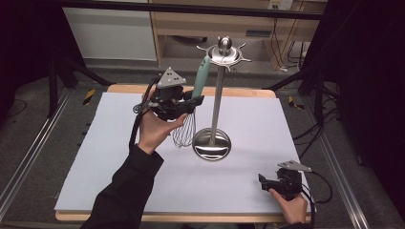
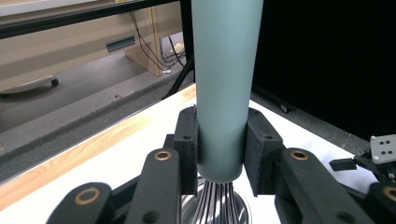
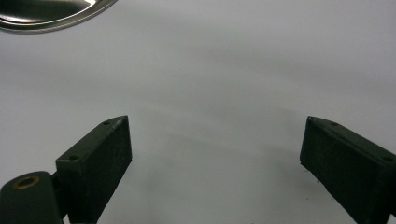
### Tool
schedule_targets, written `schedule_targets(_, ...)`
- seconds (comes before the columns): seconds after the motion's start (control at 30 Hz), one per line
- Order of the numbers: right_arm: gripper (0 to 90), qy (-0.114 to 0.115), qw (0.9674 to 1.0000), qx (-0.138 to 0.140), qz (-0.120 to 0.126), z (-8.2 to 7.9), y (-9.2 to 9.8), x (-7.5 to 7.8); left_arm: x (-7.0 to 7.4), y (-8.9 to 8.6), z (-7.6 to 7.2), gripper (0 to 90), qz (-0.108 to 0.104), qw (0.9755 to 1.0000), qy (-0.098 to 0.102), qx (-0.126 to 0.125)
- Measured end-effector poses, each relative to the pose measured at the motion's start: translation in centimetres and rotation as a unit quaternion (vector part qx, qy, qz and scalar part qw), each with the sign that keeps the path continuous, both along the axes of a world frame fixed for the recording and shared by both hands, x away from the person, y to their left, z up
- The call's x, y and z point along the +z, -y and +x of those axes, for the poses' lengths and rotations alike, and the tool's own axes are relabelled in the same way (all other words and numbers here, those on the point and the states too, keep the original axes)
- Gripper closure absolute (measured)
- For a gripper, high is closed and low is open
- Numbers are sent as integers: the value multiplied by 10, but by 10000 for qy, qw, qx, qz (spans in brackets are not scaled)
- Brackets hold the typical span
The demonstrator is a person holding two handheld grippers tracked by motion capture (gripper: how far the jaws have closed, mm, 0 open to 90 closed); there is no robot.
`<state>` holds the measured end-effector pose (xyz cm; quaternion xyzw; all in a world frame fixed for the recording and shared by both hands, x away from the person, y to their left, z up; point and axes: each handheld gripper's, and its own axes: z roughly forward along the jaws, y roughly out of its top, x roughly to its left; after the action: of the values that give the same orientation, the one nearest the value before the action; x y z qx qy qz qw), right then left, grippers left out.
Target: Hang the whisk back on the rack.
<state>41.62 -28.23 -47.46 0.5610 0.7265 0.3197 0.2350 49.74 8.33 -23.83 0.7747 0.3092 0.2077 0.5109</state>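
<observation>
A whisk [image 1: 191, 107] with a pale green handle and a wire head hangs upright beside the steel utensil stand [image 1: 217, 95], its handle top at one of the stand's upper hooks [image 1: 210, 56]. My left gripper [image 1: 191, 102] is shut on the lower end of the whisk's handle [image 2: 224, 93]; its pads [image 2: 189, 154] press on both sides, with the wires just below. My right gripper [image 1: 263, 181] rests low near the table's front right corner, open, with bare white surface between its jaws [image 3: 215, 154].
The stand's round mirrored base [image 1: 211, 144] sits mid-table, and its edge [image 3: 51, 14] lies ahead of my right gripper. The white tabletop [image 1: 119, 162] has a wooden rim. Black frame bars and cables surround the table; shelving stands behind.
</observation>
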Motion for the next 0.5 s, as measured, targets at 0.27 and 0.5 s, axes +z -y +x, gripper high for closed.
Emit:
schedule_targets(0.27, 94, -18, 10000, -17, 56, 0, -1, 0, -5, 4, 4, 687, -63, 10000, 53, 27)
schedule_targets(0.5, 94, -20, 10000, -28, 37, 0, -1, 0, -10, 9, 7, 687, -131, 9998, 147, 56)
